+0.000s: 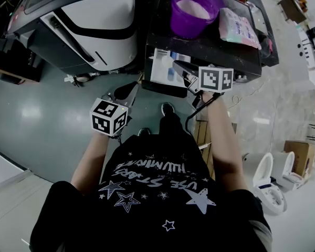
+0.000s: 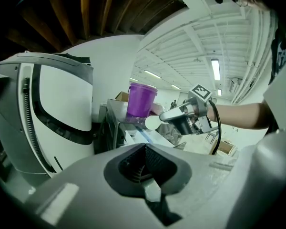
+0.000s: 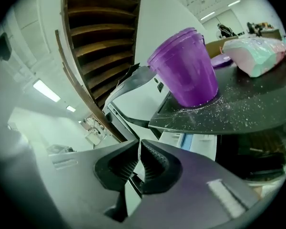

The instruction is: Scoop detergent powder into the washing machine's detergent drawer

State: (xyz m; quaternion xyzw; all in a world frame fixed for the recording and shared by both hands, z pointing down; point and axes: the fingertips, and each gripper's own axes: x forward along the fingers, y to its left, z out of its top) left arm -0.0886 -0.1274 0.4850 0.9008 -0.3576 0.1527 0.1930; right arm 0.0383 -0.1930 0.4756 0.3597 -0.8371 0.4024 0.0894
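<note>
A purple cup (image 1: 191, 10) holding white powder stands on the dark, powder-dusted washing machine top (image 1: 210, 46), beside a detergent bag (image 1: 239, 28). The white detergent drawer (image 1: 163, 67) with a blue compartment is pulled open below the top's front edge. My right gripper (image 1: 179, 68) hovers just above the drawer, shut on the handle of a white scoop (image 2: 152, 122), whose round bowl shows in the left gripper view. In the right gripper view the cup (image 3: 187, 73) and drawer (image 3: 196, 143) lie just ahead of the shut jaws. My left gripper (image 1: 128, 90) hangs lower left of the drawer, shut and holding nothing.
A large white and black appliance (image 1: 86, 22) stands to the left of the washing machine. White toilets (image 1: 273, 185) and a cardboard box (image 1: 300, 154) sit on the floor at the right. The grey floor (image 1: 47, 114) stretches to the left.
</note>
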